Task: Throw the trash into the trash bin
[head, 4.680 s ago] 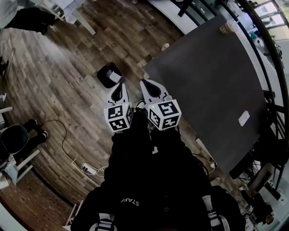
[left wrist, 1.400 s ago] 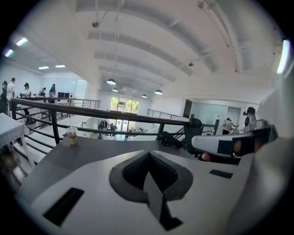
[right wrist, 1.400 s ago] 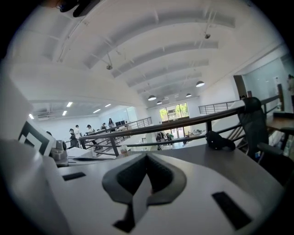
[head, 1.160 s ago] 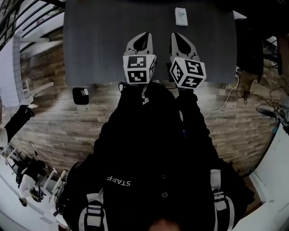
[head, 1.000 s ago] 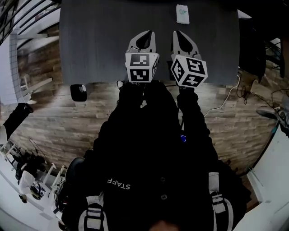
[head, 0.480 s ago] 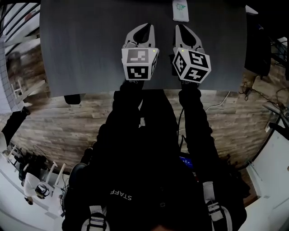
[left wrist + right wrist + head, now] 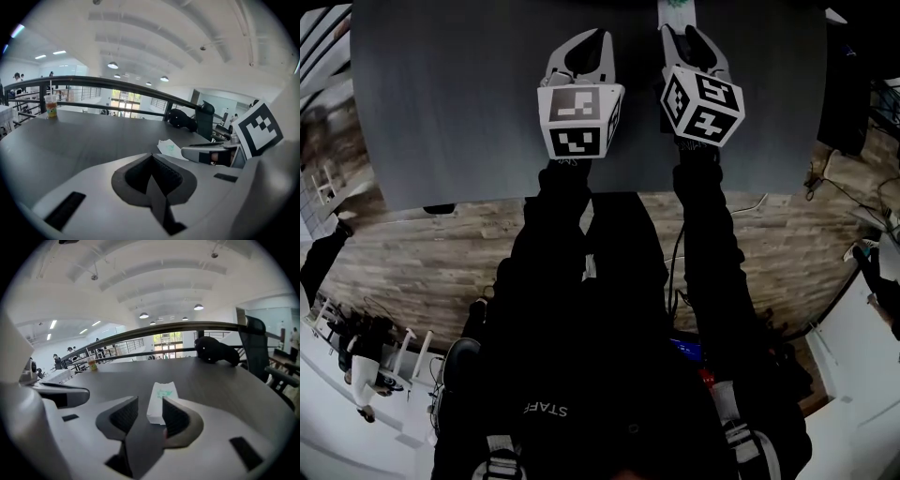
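Observation:
A white paper packet with green print (image 7: 162, 399) lies flat on the dark grey table (image 7: 450, 103). My right gripper (image 7: 149, 414) is just short of it. Its jaws have just been opening and now stand apart, and the packet's near end shows in the gap with neither pad touching it. In the head view the packet (image 7: 675, 7) is at the top edge, just beyond the right gripper (image 7: 686, 39). My left gripper (image 7: 584, 52) hovers alongside to the left, jaws shut and empty (image 7: 151, 168). A sliver of the black bin (image 7: 441, 208) shows under the table's near edge.
A drink cup (image 7: 50, 105) stands at the table's far left by the railing. A black bag-like object (image 7: 215, 351) rests at the far right edge, with a dark chair back (image 7: 255, 348) beside it. Wooden floor (image 7: 422, 262) and cables lie below the near edge.
Both grippers have moved forward over the table toward the packet, which now sits at the right gripper's tips. The bin has slipped almost out of sight under the table edge.

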Demonstrator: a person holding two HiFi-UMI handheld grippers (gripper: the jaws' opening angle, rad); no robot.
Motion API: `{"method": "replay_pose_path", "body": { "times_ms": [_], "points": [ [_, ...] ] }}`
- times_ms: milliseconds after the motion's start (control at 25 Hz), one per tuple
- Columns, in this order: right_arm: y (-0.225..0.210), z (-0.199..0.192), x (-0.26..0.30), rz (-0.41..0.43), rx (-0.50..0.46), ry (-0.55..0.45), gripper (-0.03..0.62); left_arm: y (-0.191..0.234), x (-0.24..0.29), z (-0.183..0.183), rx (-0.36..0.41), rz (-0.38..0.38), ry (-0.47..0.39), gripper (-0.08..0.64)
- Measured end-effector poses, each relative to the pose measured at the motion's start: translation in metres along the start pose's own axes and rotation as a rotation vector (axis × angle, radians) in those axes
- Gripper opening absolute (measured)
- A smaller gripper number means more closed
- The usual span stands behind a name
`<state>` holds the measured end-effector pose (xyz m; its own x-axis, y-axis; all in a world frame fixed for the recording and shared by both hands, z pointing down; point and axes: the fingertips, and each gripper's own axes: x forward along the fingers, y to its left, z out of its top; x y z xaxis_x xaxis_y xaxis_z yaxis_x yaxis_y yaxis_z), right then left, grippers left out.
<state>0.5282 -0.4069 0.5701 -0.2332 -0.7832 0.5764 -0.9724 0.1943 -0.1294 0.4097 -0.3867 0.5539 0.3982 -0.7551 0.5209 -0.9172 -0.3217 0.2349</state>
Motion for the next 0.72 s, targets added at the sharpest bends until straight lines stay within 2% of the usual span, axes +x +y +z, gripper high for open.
{"method": "replay_pose_path", "body": {
  "times_ms": [200,360,720],
  "points": [
    [-0.014,-0.008,0.015,-0.023,-0.015,0.025,0.254,0.003,0.005,-0.008,-0.016,0.014,0.002,0.000],
    [-0.022,-0.015,0.024,-0.046,-0.029,0.048,0.305,0.008,0.005,-0.014,-0.035,0.034,0.004,0.000],
    [-0.025,-0.032,0.043,-0.047,-0.058,0.107,0.331,0.016,0.006,-0.022,-0.054,0.063,0.003,-0.001]
  ]
}}
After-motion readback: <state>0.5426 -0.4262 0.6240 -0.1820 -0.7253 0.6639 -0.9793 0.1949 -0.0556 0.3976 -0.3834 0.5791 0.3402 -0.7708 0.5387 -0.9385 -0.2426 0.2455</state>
